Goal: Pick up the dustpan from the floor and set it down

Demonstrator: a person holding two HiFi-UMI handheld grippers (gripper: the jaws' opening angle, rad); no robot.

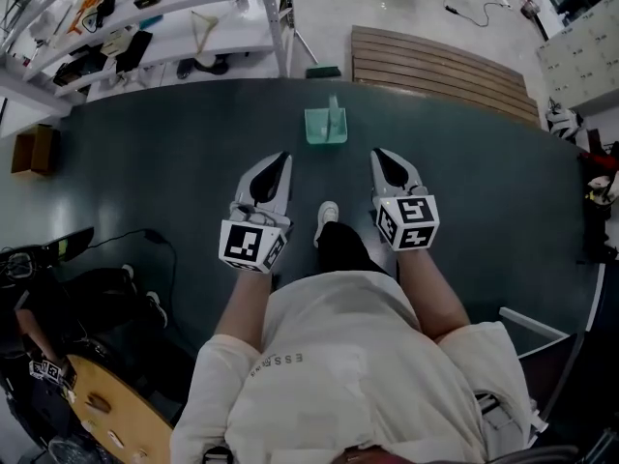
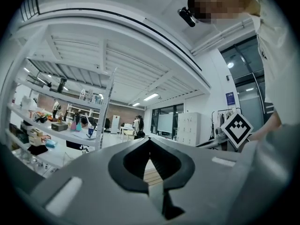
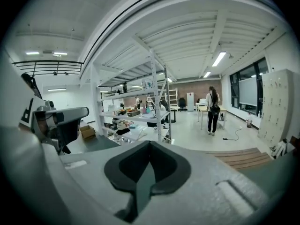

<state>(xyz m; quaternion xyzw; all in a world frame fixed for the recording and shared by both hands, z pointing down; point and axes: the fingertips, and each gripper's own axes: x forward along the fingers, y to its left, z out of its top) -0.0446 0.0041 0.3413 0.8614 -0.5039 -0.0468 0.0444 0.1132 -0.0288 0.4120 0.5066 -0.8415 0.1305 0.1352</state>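
We stand on the dark grey-green floor mat (image 1: pixel 155 153), and the translucent pale-green plastic dustpan (image 1: pixel 326 127) lies on it straight ahead, well apart from both tools and just short of the mat's far edge. We hold the left gripper (image 1: pixel 281 157) and the right gripper (image 1: pixel 378 152) out side by side, each with its fingers (image 2: pixel 117 172) pressed together on nothing. Each gripper view shows the dark pads meeting with only the room beyond them. The step in hand, as we judge it, is the approach. We need to bend forward, bring one gripper low, and spread its fingers before they reach the pan rather than at it. The thin handle (image 1: pixel 335 107) standing up from the pan looks like the best hold, taken squarely so that the light pan does not swing. A bite on the thin side wall would likely slip or tip it. Room is generous, since the mat between our white shoe (image 1: pixel 327 218) and the pan is bare. Past the pan the mat ends, with the slatted wooden platform (image 1: pixel 435 66) near on the far right and a leg of the white metal shelving rack (image 1: pixel 274 22) near on the far left. We should therefore neither overshoot nor shove the pan forward. A black cable (image 1: pixel 145 235) trails on the mat to our left, off the path.
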